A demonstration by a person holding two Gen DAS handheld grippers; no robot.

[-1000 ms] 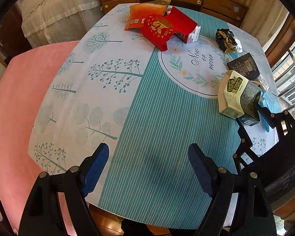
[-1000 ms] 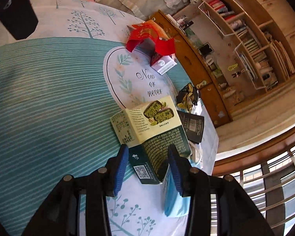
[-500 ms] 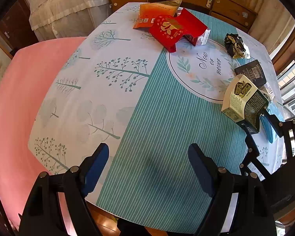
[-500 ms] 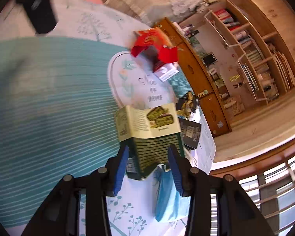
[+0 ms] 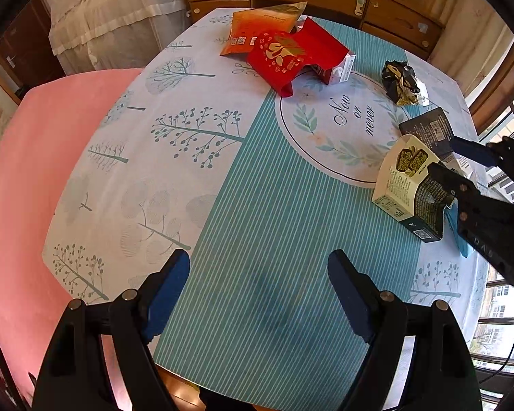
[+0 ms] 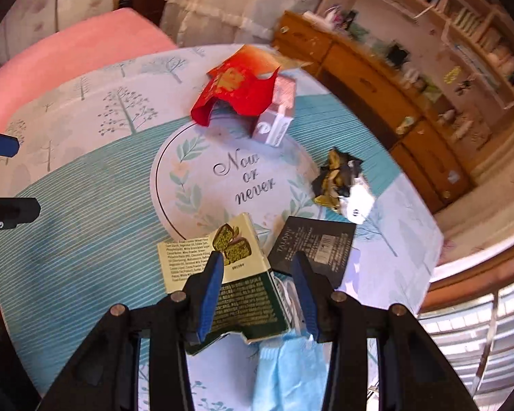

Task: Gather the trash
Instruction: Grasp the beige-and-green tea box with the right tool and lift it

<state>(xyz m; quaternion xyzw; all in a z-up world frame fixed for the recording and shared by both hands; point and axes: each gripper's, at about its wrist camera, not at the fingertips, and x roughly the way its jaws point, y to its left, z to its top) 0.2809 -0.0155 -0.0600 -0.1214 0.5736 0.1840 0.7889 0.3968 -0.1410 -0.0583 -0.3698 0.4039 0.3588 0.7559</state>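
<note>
Since a second ago my right gripper [image 6: 258,294] has swung round and come up: the green-and-cream carton [image 6: 229,277] that lay flat between its fingers is now tilted, its cream end off the tablecloth [image 5: 274,205], green end still down by the cloth in the left wrist view. Right pads [image 6: 209,294] sit either side of the carton's green half. Left pad is on it; the other pad's contact is hidden, so I read it as a grip. Left gripper [image 5: 258,294] hasn't shifted; jaws wide apart, nothing between them, hovering over the teal stripes near the table edge.

Rest of the trash on the table: red packet [image 5: 291,58] lying over a small white box [image 5: 339,70], orange pouch [image 5: 260,25] behind it, crumpled black-gold wrapper [image 5: 402,84], flat black box [image 6: 313,243] just beside the carton, light blue mask [image 6: 288,373] under my right fingers. Pink cover [image 5: 27,178] off the far left.
</note>
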